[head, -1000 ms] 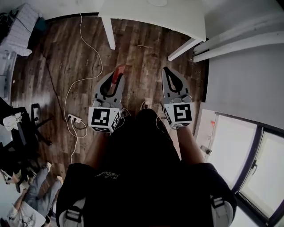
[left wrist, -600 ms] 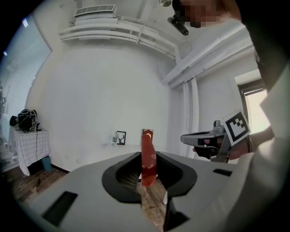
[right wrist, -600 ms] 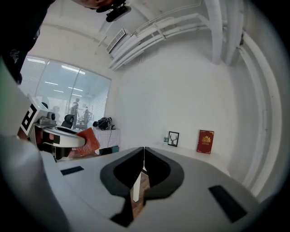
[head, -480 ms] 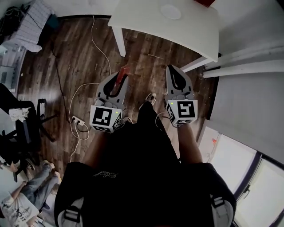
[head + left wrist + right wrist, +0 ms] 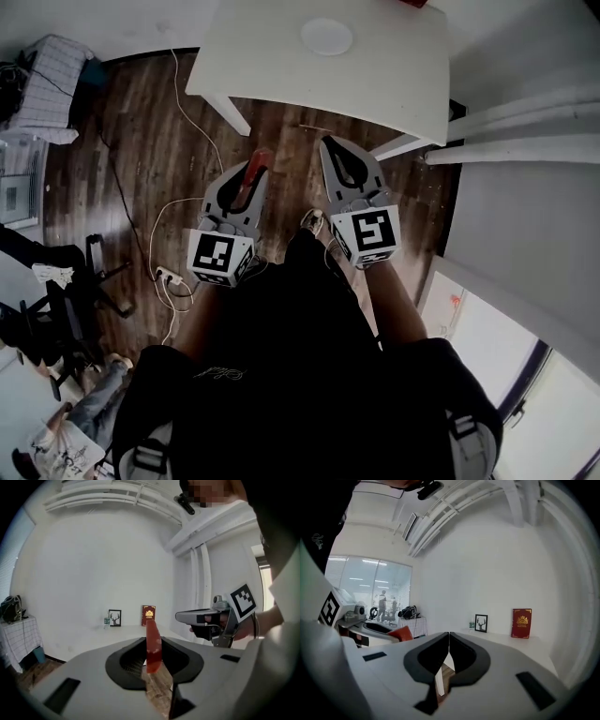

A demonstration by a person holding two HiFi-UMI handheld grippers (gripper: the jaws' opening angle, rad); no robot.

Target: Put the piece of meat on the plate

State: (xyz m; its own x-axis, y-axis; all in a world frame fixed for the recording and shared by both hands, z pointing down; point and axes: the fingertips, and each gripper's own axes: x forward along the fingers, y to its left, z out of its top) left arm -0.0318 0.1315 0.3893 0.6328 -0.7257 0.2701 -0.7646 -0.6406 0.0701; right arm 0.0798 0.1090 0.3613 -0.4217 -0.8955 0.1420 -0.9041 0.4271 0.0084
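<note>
Now: carry phase, meat not yet at the plate. The left hand-held gripper [image 5: 251,182] pinches the meat [image 5: 153,644], a thin red slab, between its pads, with the jaws standing wide about it. The right hand-held gripper [image 5: 334,146] is pressed together with nothing in it.

Places, taken from the plate [image 5: 326,36]:
- The plate sits on the white tabletop [image 5: 394,80], apart from its near edge.
- Both grippers are on the person's side of that edge, over the wood floor [image 5: 131,141], well short of the plate.
- The meat is below and left of the plate in the head view, so the plate lies ahead of the left gripper and somewhat to its right.
- The right gripper is the nearer of the two, almost straight below the plate in the frame, but it carries nothing.

Meat attitude: the long axis runs along the left gripper's pointing line. The free end sticks out past the fingertips and aims up the frame, roughly plate-ward. The left gripper view shows the slab edge-on, standing on edge, broad faces against the pads.

Judgement: the next move calls for carrying the left gripper forward and a little rightward over the tabletop's edge until the free end is above the plate, then lowering and spreading the jaws. Risk: a slab on edge may topple or land partly off the rim.
</note>
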